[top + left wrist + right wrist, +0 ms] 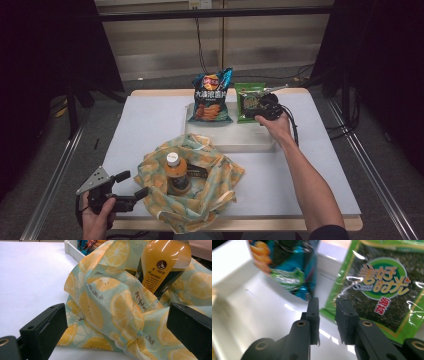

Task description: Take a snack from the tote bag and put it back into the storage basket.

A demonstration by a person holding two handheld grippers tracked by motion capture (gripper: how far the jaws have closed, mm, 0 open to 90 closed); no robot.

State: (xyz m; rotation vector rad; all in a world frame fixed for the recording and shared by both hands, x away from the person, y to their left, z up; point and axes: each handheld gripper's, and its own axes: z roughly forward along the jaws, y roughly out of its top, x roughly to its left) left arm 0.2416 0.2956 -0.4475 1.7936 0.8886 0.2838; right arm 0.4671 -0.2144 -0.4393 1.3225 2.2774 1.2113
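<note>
Green snack packet: stood upright in the white tray at the far edge of the table, right of the blue chip bag, which is stood in the same tray. The packet's lower left corner is approached by the right gripper; its jaws are parted by a narrow gap, with nothing pinched between them. Risk: the glossy film may slip from the pads, or the packet may be tipped over if only its edge is caught.

Lemon-print cloth bag: laid at the near edge, holding an orange drink bottle upright. The left gripper is held beside the bag with jaws spread wide, nothing clamped. Risk: the bottle may be toppled if the cloth is dragged.
</note>
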